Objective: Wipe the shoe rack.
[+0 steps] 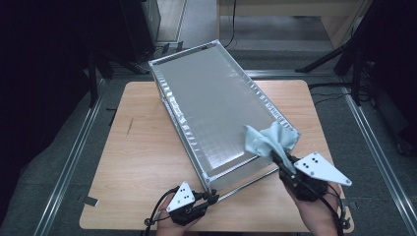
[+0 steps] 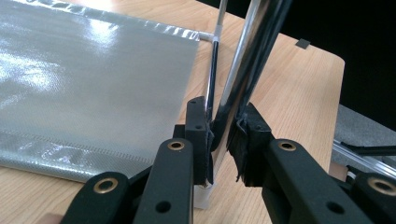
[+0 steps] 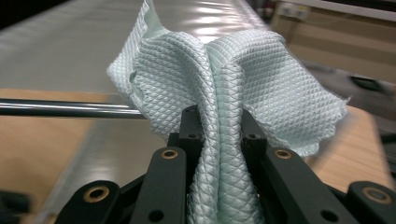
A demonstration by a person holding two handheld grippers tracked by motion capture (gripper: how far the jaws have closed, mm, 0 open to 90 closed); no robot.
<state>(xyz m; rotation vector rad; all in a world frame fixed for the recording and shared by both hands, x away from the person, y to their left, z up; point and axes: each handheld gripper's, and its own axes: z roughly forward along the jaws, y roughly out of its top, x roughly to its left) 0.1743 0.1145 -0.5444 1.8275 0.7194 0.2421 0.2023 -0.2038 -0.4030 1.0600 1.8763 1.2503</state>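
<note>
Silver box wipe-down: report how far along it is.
Done: the left gripper is clamped on the chrome frame rod, bracing the silver box. In hand: the right gripper pinches the pale green cloth at the top panel's near right corner. Left: seemingly most of the panel; no wiped streaks show.

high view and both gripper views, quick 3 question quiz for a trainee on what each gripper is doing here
1. True or false: the right gripper is shut on a pale green cloth.
2. What does the left gripper clamp? A) the cloth B) a metal rod of the frame C) the table edge
3. Where does the cloth rest in the high view?

Key:
1. True
2. B
3. On the near right corner of the silver panel, which lies on the wooden table.
</note>
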